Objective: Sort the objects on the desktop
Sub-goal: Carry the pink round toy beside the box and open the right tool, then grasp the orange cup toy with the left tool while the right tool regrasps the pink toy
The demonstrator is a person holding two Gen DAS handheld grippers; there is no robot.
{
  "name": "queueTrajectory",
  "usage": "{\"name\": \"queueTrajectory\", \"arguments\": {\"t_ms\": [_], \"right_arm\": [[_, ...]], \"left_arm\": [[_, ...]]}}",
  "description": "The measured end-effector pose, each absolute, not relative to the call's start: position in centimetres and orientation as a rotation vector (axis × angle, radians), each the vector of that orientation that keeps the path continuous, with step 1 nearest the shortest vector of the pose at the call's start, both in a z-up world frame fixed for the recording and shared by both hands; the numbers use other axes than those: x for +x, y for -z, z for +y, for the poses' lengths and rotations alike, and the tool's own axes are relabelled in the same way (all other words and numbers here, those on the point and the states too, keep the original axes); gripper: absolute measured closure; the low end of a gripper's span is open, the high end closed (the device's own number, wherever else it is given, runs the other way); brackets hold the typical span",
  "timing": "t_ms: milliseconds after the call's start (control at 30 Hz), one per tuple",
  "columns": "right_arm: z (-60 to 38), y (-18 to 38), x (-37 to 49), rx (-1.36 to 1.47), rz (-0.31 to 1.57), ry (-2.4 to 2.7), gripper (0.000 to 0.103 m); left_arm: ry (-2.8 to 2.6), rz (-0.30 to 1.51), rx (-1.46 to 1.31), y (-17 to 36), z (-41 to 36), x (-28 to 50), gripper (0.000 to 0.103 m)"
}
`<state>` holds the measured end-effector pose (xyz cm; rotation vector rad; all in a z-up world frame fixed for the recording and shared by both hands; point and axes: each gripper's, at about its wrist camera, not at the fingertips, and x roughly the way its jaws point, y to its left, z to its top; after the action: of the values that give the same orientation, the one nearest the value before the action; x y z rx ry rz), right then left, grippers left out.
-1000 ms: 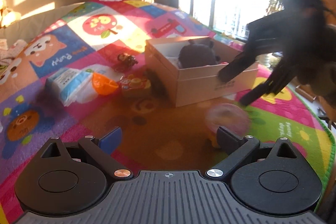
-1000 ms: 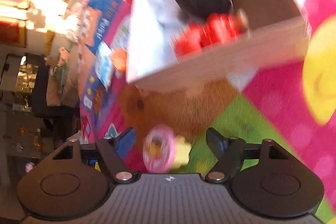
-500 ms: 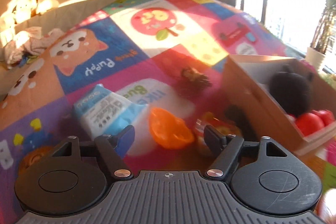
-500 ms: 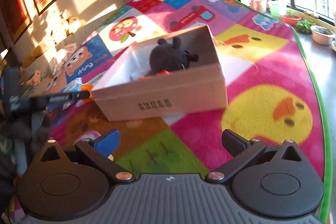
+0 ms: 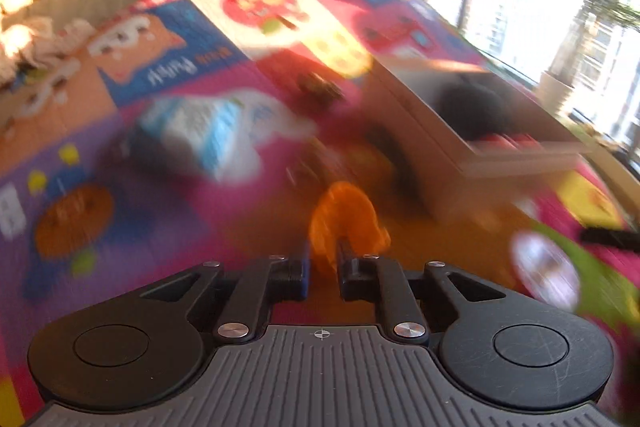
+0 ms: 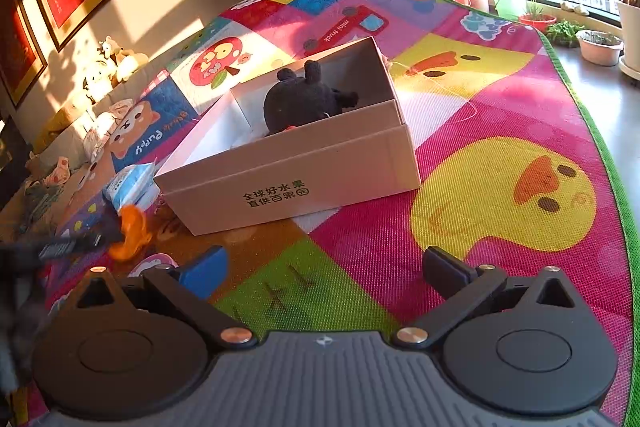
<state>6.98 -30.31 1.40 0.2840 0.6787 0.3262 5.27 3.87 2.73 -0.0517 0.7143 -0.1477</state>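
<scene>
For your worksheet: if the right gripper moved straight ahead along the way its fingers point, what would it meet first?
Most likely the near side wall of the cardboard box, the face with printed characters. The right gripper is open and empty, with only bare play mat between its fingers and the box. Depth is hard to judge through the fisheye.

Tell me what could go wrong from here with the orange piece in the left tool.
1. The left tool pinches only the edge of the orange piece; the view is motion-blurred, so a fast swing could shake it loose.
2. The box is already part filled by the black plush; a careless drop might bounce off it or the rim.
3. The open right tool hovers just before the box, so the two could collide.
</scene>
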Motion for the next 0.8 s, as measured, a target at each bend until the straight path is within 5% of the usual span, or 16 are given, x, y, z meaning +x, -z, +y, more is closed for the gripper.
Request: {"name": "queueTrajectory", "arguments": {"t_ms": [67,200,367,600,667,733,800], "right_arm": [[-30.1,-1.4,6.9,0.273,0.68,-0.322,0.0],[-29.7,-1.4,7.0,0.249,0.687,-0.315,0.0],[-29.7,-1.3,7.1,0.246,0.693,-0.318,0.0],[-29.5,-1.4,7.1,0.207,0.7,-0.328,0.0],[-29.2,-1.4,7.0,0.19,0.702,-0.325,0.0],[-29.0,-1.4,6.9,0.176,0.7,-0.334,0.0],[-28.9,-1.5,6.7,0.165,0.695,-0.358,0.0]], "left_arm": [[0.18,0.724,-0.048,-2.6,3.3,3.6,0.079],[0.144,0.679,0.007,-2.9,2.7,2.5,0.03],[0.151,0.647,0.032,-2.9,1.4,3.9,0.013],[0.13,0.667,0.036,-1.8,0.5,7.4,0.015],[0.142,0.668,0.048,-1.6,0.0,7.5,0.022],[0.136,0.667,0.066,-1.4,-0.2,7.3,0.045],[0.113,0.668,0.066,-1.5,0.0,7.2,0.051]]}}
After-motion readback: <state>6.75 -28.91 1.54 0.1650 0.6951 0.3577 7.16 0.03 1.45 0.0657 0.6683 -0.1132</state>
